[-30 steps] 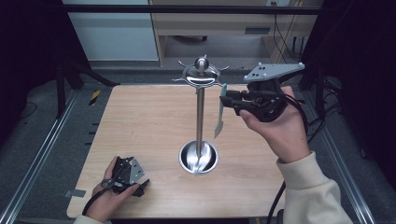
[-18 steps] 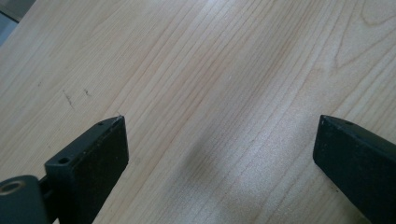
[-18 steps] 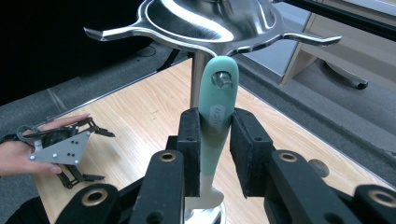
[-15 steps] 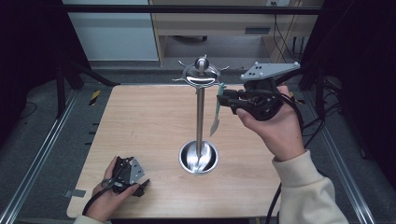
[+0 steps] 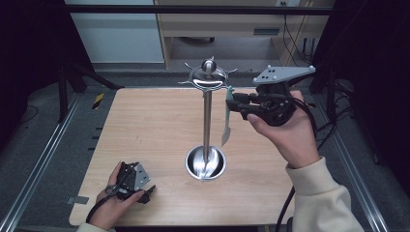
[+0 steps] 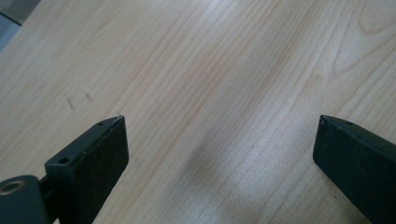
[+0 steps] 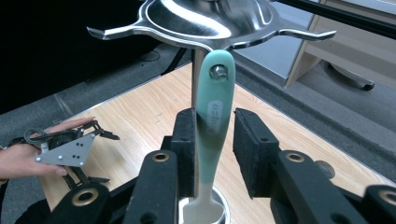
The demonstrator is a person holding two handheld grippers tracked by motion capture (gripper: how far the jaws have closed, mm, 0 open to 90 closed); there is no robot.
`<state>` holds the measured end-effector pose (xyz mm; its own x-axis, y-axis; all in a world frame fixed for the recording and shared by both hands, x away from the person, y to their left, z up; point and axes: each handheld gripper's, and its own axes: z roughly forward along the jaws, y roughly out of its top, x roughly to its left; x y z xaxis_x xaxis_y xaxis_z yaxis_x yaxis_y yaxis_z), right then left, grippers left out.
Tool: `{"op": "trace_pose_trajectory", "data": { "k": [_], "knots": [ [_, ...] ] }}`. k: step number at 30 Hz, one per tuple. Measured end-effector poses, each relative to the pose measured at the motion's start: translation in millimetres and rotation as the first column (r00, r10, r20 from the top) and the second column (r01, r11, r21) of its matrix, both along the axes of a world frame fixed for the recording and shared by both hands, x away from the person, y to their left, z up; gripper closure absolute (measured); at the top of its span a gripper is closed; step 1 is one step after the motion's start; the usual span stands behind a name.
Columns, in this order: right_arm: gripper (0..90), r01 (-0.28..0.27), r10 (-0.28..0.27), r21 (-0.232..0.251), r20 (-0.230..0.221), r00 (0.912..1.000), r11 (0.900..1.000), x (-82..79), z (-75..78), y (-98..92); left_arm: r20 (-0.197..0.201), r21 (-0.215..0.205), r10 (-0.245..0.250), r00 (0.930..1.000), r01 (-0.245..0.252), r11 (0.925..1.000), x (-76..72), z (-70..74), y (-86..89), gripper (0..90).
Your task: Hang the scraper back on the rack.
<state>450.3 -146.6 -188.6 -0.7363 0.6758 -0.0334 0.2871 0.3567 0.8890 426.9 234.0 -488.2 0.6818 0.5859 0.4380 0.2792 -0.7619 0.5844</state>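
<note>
Left gripper (image 5: 131, 182) jaws apart, low; right gripper (image 5: 237, 102) raised.

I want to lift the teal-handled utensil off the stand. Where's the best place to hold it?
Grip the teal handle just below its hanging hole, fingers closing on its two narrow sides, coming in level from the side away from the stand's pole. It hangs upright from a hook, and the handle is slim there.

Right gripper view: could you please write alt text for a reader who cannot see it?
The right gripper holds a green-handled utensil just under a hook of a steel stand. Its jaws look slightly apart around the handle. Farther off on the wooden table, a hand holds the left gripper.
</note>
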Motion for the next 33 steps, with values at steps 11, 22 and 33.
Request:
{"op": "trace_pose_trajectory", "data": {
  "k": [11, 22, 33],
  "knots": [
    [57.6, 0.013, -0.013, -0.003, 0.020, 0.9997, 1.000, -6.4, -7.3, -12.9, 0.032, -0.043, 0.025, 0.9992, -0.024, 0.9988, 0.0, 5.9, 4.7, 3.1],
    [21.5, 0.136, -0.138, 0.029, 0.090, 0.9863, 0.990, -13.9, -39.1, -30.5, 0.033, -0.057, 0.036, 0.9988, -0.034, 0.9978, -0.5, 8.2, 7.3, 3.1],
    [9.6, 0.169, -0.173, 0.053, 0.096, 0.9802, 0.984, -12.2, -93.6, -44.0, 0.034, -0.076, 0.038, 0.9987, -0.036, 0.9965, 0.7, 9.3, 8.2, 3.1]
  ]
}}
